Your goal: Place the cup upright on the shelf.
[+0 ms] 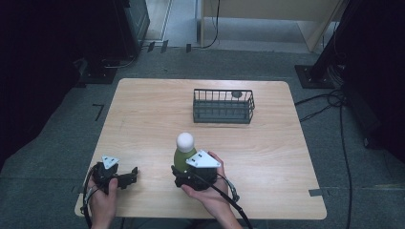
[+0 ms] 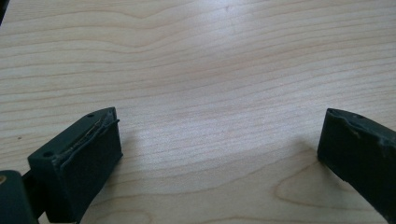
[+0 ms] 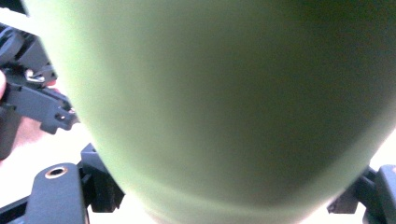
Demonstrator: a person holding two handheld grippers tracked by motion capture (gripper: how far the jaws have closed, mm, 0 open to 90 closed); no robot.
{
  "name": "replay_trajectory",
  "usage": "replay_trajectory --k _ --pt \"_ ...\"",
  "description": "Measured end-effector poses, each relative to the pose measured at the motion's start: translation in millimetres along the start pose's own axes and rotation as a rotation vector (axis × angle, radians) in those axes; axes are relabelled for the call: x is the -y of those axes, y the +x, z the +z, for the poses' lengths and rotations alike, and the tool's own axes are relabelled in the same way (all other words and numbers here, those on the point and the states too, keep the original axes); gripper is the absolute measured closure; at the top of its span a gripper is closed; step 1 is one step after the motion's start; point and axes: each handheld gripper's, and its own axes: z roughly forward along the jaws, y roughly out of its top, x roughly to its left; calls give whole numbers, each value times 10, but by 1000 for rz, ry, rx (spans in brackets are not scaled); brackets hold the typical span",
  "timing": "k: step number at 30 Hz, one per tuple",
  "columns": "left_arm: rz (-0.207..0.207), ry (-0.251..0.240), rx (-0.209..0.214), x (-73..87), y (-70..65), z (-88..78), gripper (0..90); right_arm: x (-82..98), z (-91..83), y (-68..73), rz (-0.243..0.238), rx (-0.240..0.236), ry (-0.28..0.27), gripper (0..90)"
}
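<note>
A green bottle [image 1: 182,156] with a round white cap [image 1: 185,141] stands upright on the wooden table [image 1: 153,119], near the front middle. My right gripper [image 1: 180,172] is shut on the bottle's lower body, and the green wall [image 3: 224,107] looms blurred right in front of the right gripper view. At the front left my left gripper [image 1: 132,174] rests low over the table. Its jaws stand wide apart [image 2: 219,140] with only bare wood between them. The left gripper [image 3: 42,107] also appears at the left edge of the right gripper view.
A dark wire basket [image 1: 223,116] stands at the back of the table, right of centre, with a small grey round thing [image 1: 236,94] at its far side. Cables [image 1: 329,100] trail on the floor to the right of the table.
</note>
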Motion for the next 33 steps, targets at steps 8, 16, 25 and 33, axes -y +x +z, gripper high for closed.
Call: replay_trajectory --k 8,16,25,33 --pt "1 -1 0 0 1 1 0 -68 -70 -186 26 41 -3 198" --pt "1 -1 0 0 1 1 0 -201 -151 -395 34 86 -21 199" --pt "1 -1 0 0 1 1 0 -392 -191 -626 53 134 -42 199" --pt "1 -2 0 1 0 1 0 -561 -181 -818 51 173 -39 200"
